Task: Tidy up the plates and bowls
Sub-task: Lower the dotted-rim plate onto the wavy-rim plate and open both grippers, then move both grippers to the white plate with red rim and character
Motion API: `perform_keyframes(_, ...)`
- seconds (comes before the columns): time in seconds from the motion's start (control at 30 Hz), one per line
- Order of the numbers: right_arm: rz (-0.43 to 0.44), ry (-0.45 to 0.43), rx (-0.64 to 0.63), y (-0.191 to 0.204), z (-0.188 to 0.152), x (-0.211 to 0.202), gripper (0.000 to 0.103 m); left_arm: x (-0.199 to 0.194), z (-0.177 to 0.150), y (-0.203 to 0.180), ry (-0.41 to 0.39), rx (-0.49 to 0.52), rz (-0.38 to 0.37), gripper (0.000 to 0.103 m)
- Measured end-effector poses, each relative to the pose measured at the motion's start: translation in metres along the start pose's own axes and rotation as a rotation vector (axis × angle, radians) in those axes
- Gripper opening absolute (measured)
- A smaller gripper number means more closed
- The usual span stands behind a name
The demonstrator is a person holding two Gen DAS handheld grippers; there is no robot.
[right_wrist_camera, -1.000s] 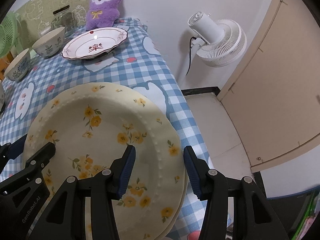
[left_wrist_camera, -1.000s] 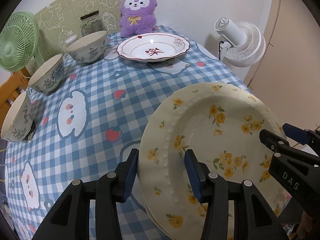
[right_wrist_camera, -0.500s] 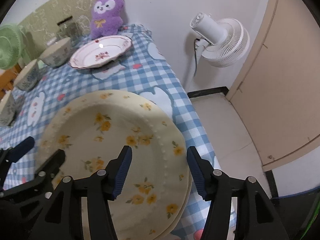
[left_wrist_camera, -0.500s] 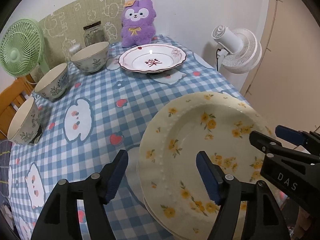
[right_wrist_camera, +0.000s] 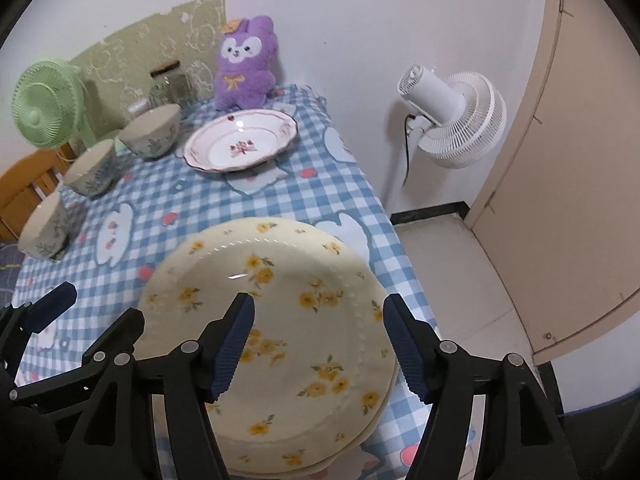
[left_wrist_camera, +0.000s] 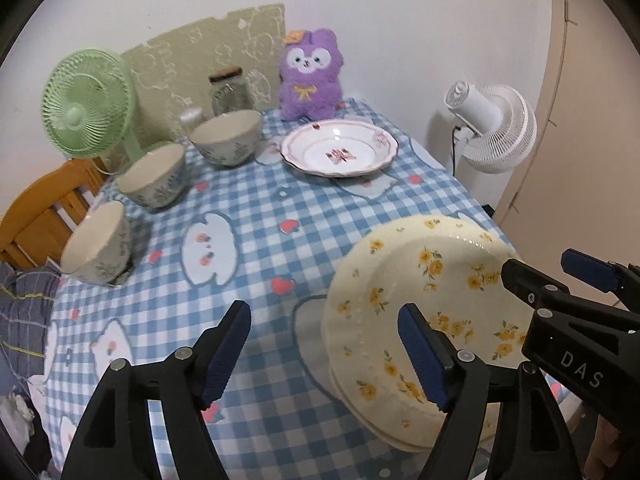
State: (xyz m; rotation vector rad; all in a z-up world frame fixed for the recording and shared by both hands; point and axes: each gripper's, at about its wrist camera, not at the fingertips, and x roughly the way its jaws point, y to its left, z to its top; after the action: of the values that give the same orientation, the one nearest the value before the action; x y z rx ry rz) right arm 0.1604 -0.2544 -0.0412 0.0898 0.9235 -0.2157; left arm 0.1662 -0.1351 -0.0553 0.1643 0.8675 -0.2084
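At the lower right of the left wrist view, a cream plate with yellow flowers (left_wrist_camera: 432,304) lies on top of another plate at the near corner of the blue checked tablecloth (left_wrist_camera: 256,216). The left gripper (left_wrist_camera: 324,354) hangs above its left rim with jaws opening and gripping nothing. In the right wrist view the right gripper (right_wrist_camera: 318,346) is likewise opening, empty, over the plate's right rim, while 3 bowls (left_wrist_camera: 226,138) and a red-trimmed plate (left_wrist_camera: 340,152) sit in the upper left.

Purple plush toy (left_wrist_camera: 308,74), green fan (left_wrist_camera: 86,105), white fan (right_wrist_camera: 452,118)
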Motion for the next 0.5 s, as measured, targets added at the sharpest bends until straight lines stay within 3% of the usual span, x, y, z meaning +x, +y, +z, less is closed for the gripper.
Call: perform_keyframes(0.5, 0.074, -0.096, -0.03, 0.009, 0.016, -0.051, 0.074, -0.055, 0.014, 0.019, -0.124, -0.013, 0.05, 0.091)
